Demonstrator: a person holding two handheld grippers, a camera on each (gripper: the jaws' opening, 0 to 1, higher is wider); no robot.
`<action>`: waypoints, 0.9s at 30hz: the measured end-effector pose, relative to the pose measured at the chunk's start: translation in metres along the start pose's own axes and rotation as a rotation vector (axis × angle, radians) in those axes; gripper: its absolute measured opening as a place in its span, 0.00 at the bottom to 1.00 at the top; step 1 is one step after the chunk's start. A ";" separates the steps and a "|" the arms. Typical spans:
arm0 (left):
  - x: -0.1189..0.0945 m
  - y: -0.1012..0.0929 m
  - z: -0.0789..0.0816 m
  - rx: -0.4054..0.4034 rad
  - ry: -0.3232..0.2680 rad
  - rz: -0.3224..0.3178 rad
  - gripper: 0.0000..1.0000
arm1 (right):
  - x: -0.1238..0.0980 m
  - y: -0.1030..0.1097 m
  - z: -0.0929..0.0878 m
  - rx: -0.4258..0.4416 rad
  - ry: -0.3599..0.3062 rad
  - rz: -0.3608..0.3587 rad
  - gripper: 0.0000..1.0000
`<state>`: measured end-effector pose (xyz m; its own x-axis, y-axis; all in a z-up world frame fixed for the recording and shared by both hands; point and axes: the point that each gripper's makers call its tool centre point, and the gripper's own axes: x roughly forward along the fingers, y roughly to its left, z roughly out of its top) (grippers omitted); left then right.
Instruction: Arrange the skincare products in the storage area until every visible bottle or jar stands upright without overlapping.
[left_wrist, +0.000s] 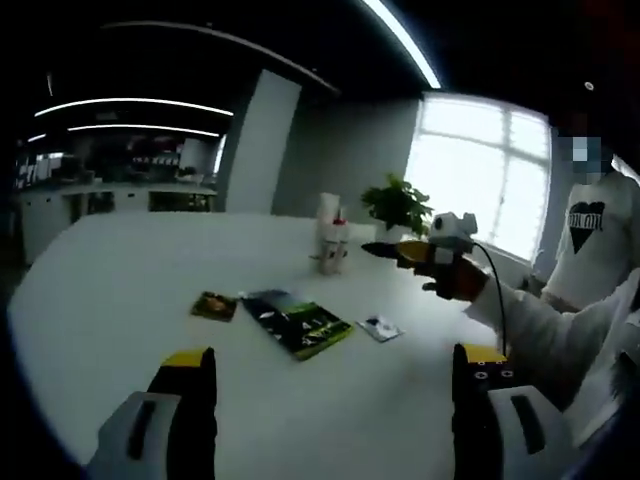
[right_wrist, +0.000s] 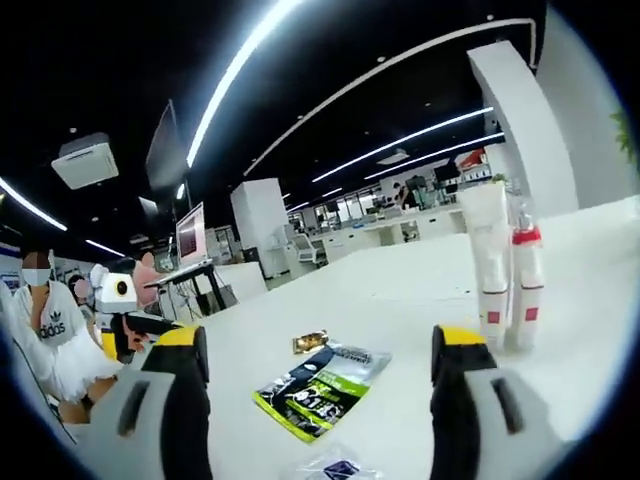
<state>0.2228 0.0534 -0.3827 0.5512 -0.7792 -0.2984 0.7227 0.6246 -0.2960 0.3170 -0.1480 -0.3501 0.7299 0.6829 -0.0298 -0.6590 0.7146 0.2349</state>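
White worktop (left_wrist: 120, 300), office. Tube (right_wrist: 490, 265), bottle (right_wrist: 527, 285) upright, touching: light, slick, tippy; grasp mid-body. Both hand-held grippers (left_wrist: 335, 390) (right_wrist: 320, 375) wide open, empty.

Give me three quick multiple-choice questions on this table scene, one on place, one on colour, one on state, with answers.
1. Where does the dark green packet lie?
A. flat on the white table
B. on the floor
C. inside a drawer

2. What colour is the cap of the shorter bottle?
A. blue
B. red
C. black

3. How do the tall tube and that bottle stand?
A. tipped over
B. stacked
C. upright, side by side

Answers: 1 A, the packet rests on the tabletop; 2 B, the right gripper view shows a red cap; 3 C, both stand vertical next to each other.
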 end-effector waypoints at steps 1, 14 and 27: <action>0.000 0.000 0.001 -0.010 -0.003 -0.001 1.00 | 0.001 -0.002 -0.001 0.014 0.003 0.001 0.91; 0.008 -0.001 -0.006 -0.116 0.017 0.027 1.00 | 0.021 -0.020 -0.018 0.116 0.060 0.031 0.87; 0.017 -0.003 -0.007 -0.144 0.020 0.034 1.00 | 0.041 -0.042 -0.038 0.197 0.131 0.013 0.84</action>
<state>0.2271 0.0383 -0.3934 0.5653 -0.7569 -0.3280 0.6353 0.6531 -0.4121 0.3680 -0.1438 -0.3983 0.6836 0.7147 -0.1483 -0.6102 0.6711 0.4211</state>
